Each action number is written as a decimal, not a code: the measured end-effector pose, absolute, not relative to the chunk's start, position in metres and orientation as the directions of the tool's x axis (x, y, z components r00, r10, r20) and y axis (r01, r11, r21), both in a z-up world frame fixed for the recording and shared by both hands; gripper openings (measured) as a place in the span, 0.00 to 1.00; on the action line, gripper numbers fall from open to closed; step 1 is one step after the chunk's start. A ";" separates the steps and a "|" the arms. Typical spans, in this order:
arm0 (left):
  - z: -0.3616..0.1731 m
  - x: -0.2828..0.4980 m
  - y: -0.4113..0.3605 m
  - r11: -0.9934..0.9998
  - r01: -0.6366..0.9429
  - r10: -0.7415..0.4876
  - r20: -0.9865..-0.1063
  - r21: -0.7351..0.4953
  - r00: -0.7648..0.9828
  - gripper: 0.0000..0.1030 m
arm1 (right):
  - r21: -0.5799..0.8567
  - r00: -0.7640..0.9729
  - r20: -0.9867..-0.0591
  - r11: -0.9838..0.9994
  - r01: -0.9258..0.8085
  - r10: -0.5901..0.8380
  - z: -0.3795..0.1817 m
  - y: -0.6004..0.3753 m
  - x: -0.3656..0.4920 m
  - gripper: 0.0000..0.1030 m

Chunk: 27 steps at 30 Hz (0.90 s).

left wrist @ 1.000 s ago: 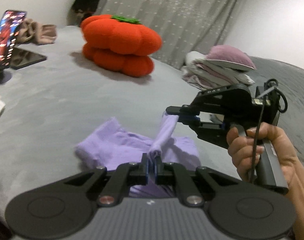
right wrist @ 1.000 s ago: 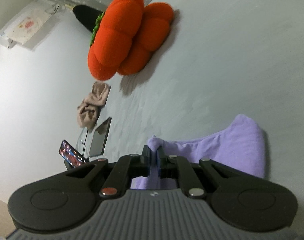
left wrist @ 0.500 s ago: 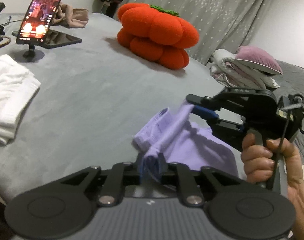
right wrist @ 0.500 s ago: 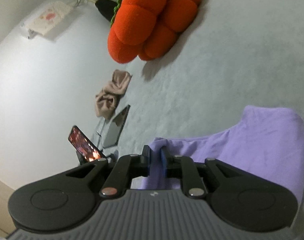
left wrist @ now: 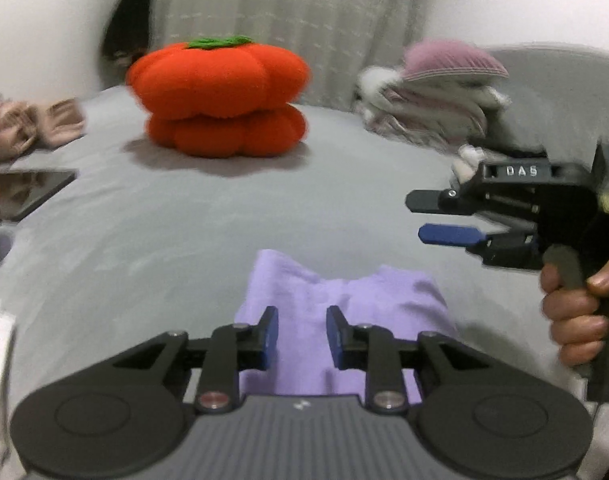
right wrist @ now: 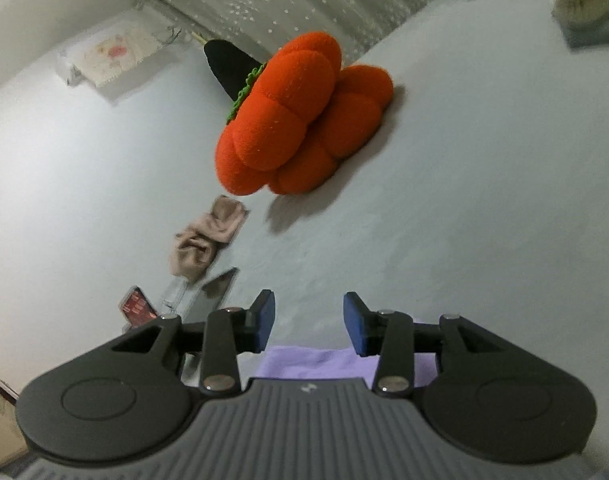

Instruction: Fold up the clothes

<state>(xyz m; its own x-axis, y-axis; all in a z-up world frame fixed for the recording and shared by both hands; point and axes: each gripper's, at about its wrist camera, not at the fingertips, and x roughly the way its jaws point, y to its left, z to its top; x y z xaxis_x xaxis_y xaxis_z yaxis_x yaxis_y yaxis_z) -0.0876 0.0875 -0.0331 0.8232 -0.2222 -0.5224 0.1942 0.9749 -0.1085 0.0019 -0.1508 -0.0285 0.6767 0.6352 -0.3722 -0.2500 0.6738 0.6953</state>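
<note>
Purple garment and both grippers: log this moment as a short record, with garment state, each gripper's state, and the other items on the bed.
garment: purple garment lies loosely bunched on the grey bed, held by neither gripper
left gripper: jaws have just been opening; open above the cloth, pads apart
right gripper: jaws have just been opening; open, nothing between them, off to the garment's right
right hand: wrapped round the gripper handle
background: orange pumpkin cushion, clothes pile, beige cloth
</note>
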 end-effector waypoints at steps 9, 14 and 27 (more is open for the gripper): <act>-0.059 -0.050 0.078 0.968 0.245 -0.190 -0.504 0.044 0.842 0.20 | 0.447 0.675 -0.516 0.838 -0.312 0.527 -0.049 -0.120 0.002 0.37; -0.063 -0.043 0.095 0.981 0.195 -0.174 -0.504 -0.011 0.846 0.20 | 0.391 0.665 -0.571 0.872 -0.296 0.482 -0.074 -0.121 0.007 0.23; -0.055 -0.087 0.137 0.949 0.304 -0.312 -0.398 -0.085 0.863 0.21 | 0.307 0.688 -0.523 0.864 -0.398 0.503 -0.055 -0.119 -0.036 0.26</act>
<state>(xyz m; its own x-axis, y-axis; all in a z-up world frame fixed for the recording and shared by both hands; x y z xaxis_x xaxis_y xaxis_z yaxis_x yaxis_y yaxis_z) -0.0874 0.1370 -0.0548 0.8625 -0.3118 -0.3985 0.3039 0.9489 -0.0847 -0.0360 -0.1185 -0.0546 0.6883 0.5028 -0.5229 -0.3985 0.8644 0.3067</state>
